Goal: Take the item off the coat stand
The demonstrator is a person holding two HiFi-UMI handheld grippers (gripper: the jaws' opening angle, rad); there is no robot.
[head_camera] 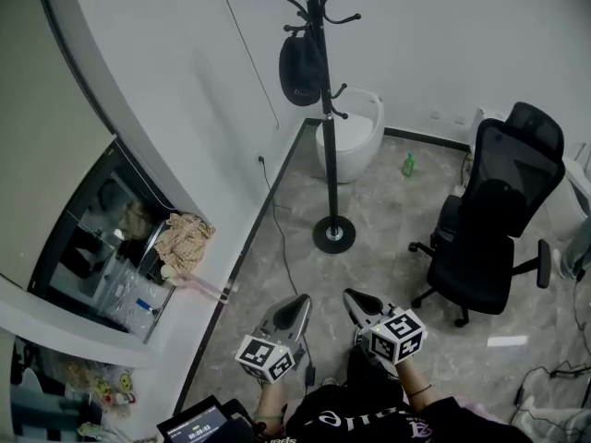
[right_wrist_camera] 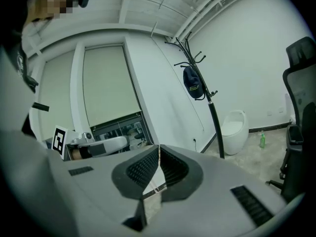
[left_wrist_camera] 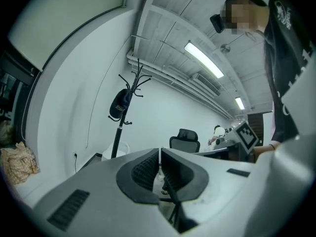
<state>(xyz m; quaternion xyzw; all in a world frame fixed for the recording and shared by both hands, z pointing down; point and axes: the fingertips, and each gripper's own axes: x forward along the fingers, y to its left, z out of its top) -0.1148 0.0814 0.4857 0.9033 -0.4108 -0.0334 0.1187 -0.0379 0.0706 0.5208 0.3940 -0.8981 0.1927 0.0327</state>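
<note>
A black coat stand (head_camera: 320,100) rises from a round base (head_camera: 333,234) on the floor beside the white wall. A dark cap (head_camera: 298,68) hangs on one of its hooks; the cap (left_wrist_camera: 119,104) shows far off in the left gripper view, and the cap (right_wrist_camera: 193,88) likewise in the right gripper view. My left gripper (head_camera: 301,302) and right gripper (head_camera: 351,297) are held low near my body, well short of the stand. Both are shut with nothing between the pads.
A black office chair (head_camera: 494,220) stands to the right of the stand. A white rounded bin (head_camera: 355,135) and a small green bottle (head_camera: 408,164) sit behind it. A cable (head_camera: 277,220) runs along the wall. A crumpled cloth (head_camera: 184,241) lies on the ledge at left.
</note>
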